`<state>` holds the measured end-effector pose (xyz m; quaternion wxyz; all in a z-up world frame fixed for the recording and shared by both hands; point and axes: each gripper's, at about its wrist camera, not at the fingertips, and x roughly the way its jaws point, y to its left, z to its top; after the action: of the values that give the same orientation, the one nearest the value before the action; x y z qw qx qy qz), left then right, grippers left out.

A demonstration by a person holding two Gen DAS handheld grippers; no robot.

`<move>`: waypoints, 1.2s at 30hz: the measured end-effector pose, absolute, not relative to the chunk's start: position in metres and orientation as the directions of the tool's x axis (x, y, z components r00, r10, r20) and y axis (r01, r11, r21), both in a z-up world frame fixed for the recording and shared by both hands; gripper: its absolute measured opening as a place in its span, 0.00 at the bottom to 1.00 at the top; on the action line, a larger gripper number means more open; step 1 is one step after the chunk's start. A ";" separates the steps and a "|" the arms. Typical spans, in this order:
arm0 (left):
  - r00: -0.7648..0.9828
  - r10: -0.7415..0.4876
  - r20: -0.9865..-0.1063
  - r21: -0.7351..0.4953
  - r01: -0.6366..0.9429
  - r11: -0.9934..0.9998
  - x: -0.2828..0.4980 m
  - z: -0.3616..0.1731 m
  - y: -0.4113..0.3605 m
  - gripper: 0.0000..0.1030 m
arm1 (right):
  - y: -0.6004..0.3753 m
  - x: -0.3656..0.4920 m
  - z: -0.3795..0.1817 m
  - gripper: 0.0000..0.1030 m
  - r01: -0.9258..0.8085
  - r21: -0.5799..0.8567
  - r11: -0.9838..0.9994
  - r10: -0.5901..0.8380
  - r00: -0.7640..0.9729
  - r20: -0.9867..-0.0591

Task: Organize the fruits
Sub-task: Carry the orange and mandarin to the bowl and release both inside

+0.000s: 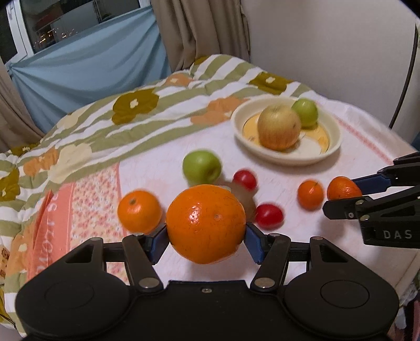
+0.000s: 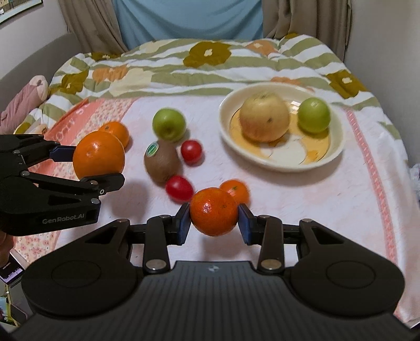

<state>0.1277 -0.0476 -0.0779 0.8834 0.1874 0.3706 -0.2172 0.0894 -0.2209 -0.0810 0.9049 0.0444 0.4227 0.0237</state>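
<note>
My left gripper [image 1: 205, 241] is shut on a large orange [image 1: 206, 223], held above the cloth; it also shows at the left of the right wrist view as the large orange [image 2: 98, 154]. My right gripper [image 2: 214, 225] is shut on a small tangerine [image 2: 214, 211], its blue pads pressing both sides. A cream plate [image 2: 281, 164] at the back right holds a yellow-red apple [image 2: 265, 118] and a green apple [image 2: 313, 118]. Loose on the cloth lie another green apple [image 2: 169, 123], a kiwi [image 2: 160, 161], two red tomatoes [image 2: 191, 150], a small orange [image 2: 115, 131] and a second tangerine [image 2: 235, 191].
The fruit lies on a pink-and-white cloth [image 2: 315, 209] over a floral quilt [image 2: 183, 68]. Curtains [image 2: 92, 23] and a blue sheet [image 2: 189, 18] hang behind. The surface's edge curves down at the right. A phone [image 2: 11, 272] shows at the lower left.
</note>
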 end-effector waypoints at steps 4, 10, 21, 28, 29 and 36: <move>0.636 -0.259 -0.727 0.156 0.520 0.840 0.127 -0.064 -0.070 0.63 | -0.239 0.090 -0.072 0.52 -0.004 0.106 0.994 0.083 0.649 -0.756; 0.652 -0.273 -0.708 0.150 0.516 0.844 0.129 -0.050 -0.107 0.63 | -0.291 0.100 -0.050 0.52 -0.004 0.129 0.992 0.099 0.666 -0.739; 0.632 -0.293 -0.717 0.135 0.538 0.832 0.148 -0.062 -0.181 0.63 | -0.368 0.138 -0.046 0.52 -0.033 0.079 0.996 0.081 0.674 -0.734; 0.598 -0.291 -0.747 0.116 0.548 0.828 0.166 -0.083 -0.219 0.63 | -0.393 0.164 -0.062 0.52 -0.064 0.074 0.995 0.098 0.660 -0.745; 0.594 -0.290 -0.750 0.116 0.550 0.827 0.168 -0.086 -0.223 0.63 | -0.395 0.167 -0.064 0.52 -0.069 0.073 0.995 0.100 0.658 -0.747; 0.584 -0.284 -0.760 0.136 0.571 0.810 0.175 -0.095 -0.246 0.63 | -0.404 0.183 -0.074 0.52 -0.089 0.076 0.993 0.115 0.647 -0.754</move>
<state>0.1748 -0.2458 -0.0952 0.8702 0.1866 0.3842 -0.2456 0.1835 -0.4039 -0.0738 0.9072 0.0159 0.4165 0.0562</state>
